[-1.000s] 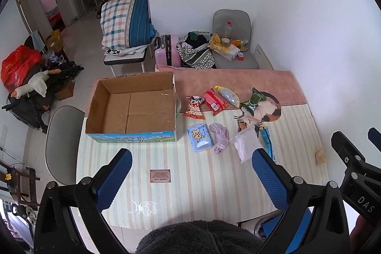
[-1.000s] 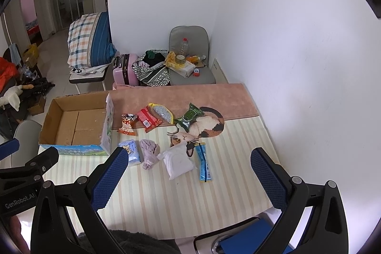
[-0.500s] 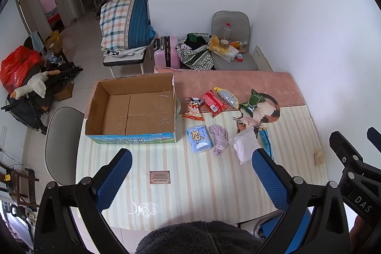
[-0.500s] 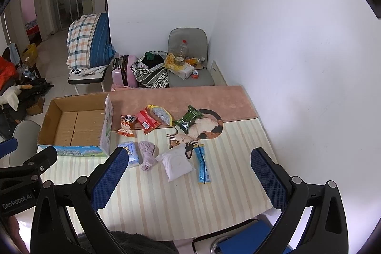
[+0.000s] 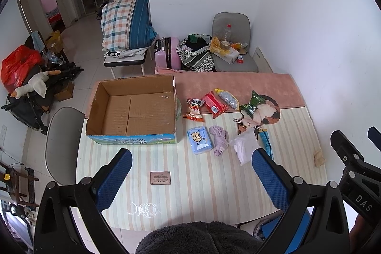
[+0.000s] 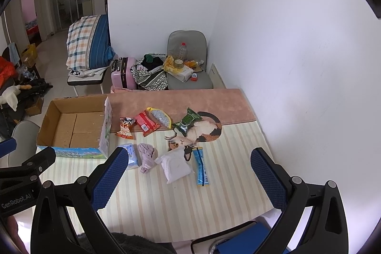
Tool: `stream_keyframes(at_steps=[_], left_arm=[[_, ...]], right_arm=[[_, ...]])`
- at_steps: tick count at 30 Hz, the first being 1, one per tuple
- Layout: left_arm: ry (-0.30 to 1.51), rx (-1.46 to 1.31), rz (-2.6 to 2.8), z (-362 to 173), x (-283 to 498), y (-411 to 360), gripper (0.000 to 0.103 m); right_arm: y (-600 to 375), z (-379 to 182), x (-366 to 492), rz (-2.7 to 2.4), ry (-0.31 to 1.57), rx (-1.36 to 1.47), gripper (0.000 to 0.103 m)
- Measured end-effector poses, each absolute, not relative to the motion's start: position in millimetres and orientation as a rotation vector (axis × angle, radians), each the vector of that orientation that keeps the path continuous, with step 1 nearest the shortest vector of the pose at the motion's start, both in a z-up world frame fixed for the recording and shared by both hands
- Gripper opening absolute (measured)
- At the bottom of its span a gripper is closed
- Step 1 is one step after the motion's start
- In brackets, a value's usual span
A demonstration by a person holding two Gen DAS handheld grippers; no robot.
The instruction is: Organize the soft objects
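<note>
An open, empty cardboard box [image 5: 133, 108] [image 6: 73, 127] stands on the striped table at the left. Right of it lie soft items: a blue tissue pack [image 5: 199, 139] [image 6: 131, 155], a lilac cloth [image 5: 220, 139] [image 6: 146, 155], a white pouch [image 5: 245, 145] [image 6: 175, 164], a blue sachet [image 5: 265, 141] [image 6: 201, 166]. Behind them are an orange snack bag [image 5: 195, 108], a red pack [image 5: 214, 104], a yellow-edged pack [image 5: 227, 98] and a green pack [image 5: 252, 104]. My left gripper [image 5: 190, 180] and my right gripper [image 6: 188, 177] are both open and empty, held above the table's near edge.
A cat-shaped mat [image 5: 260, 114] and a pink runner [image 5: 238, 85] lie on the table. A small brown plaque [image 5: 160, 177] sits near the front. A grey chair [image 5: 62, 142] stands at the left. Behind the table are a chair with clutter [image 5: 232, 44], a suitcase [image 5: 166, 52] and the white wall.
Both grippers have drifted slightly; the table items sit a little higher and further left in the views. Nothing was picked up or moved.
</note>
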State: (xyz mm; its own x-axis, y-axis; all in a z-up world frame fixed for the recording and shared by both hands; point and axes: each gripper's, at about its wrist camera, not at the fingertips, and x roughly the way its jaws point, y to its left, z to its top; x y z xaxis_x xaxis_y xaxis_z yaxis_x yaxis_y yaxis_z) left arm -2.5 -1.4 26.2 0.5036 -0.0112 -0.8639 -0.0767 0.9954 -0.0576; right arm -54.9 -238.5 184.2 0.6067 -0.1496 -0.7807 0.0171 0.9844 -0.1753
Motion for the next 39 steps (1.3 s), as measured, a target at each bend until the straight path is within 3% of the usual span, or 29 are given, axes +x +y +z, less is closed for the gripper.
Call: stream_keyframes(at_steps=[24,28,33,39], left_arm=[[1.06,-0.044,0.037,17,14,-4,0.103],[1.141,-0.02,0.028,-18,56,0,0.103],[1.3,-0.116,-0.009,-82,113,11,0.103],[1.478,-0.142,-0.009,-172,174,-7,0.088]], right_arm=[[-244,165,-35,-0.077,0.957,-0.103,0.103],[-262,113,4,-0.063,1.073,-0.053,0.103],[-286,8,68,-0.049,1.269,-0.035,0.103],[-289,-120,128,0.044,1.469,-0.038,0.103]])
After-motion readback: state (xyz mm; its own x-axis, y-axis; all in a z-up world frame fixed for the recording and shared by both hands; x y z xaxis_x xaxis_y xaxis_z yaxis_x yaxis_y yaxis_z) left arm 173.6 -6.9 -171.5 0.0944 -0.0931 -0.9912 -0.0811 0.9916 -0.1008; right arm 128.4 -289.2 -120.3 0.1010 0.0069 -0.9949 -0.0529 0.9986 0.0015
